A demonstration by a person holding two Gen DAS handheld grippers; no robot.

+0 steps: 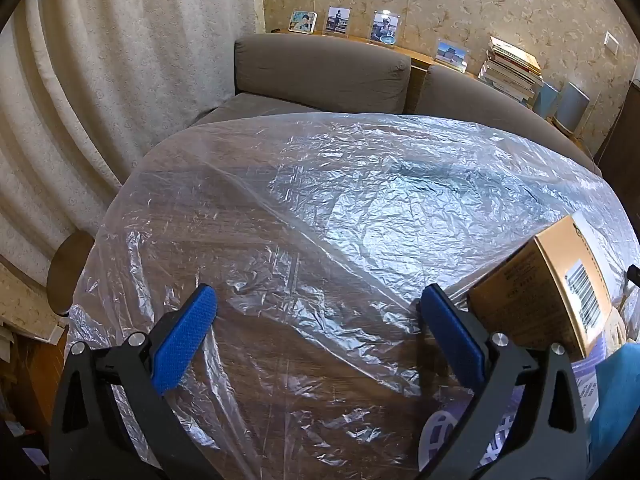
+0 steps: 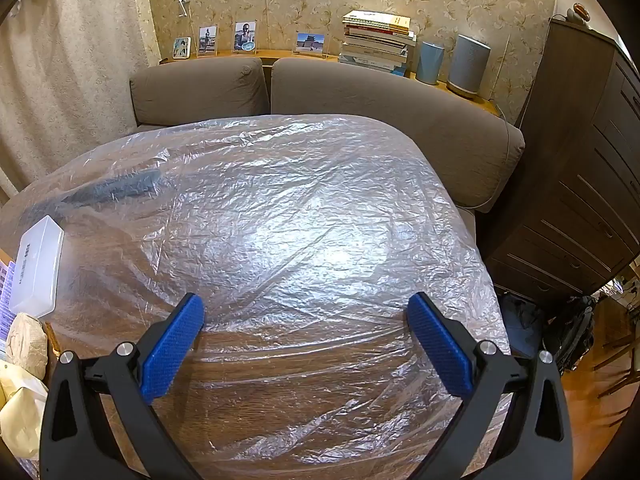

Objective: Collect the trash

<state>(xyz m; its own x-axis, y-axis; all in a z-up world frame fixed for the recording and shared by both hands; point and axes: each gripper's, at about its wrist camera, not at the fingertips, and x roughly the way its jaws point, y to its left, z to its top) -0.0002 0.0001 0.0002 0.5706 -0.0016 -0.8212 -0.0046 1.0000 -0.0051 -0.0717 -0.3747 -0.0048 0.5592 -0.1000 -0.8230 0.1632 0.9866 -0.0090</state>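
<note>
A clear crinkled plastic sheet (image 1: 320,208) covers a wooden table; it also shows in the right wrist view (image 2: 288,216). My left gripper (image 1: 316,316) is open and empty above the sheet. A brown cardboard box (image 1: 560,280) with a barcode label stands just right of its right finger. My right gripper (image 2: 306,316) is open and empty above the sheet. A white plastic box (image 2: 38,268), crumpled brownish paper (image 2: 26,344) and pale yellow paper (image 2: 20,412) lie at the left edge of the right wrist view.
A grey-brown sofa (image 2: 360,92) stands behind the table. A ledge above it holds photo frames (image 2: 244,36), stacked books (image 2: 376,40) and two speakers (image 2: 468,64). A dark wooden dresser (image 2: 580,160) stands to the right, curtains (image 1: 100,80) to the left. A round stool (image 1: 68,268) is at the left.
</note>
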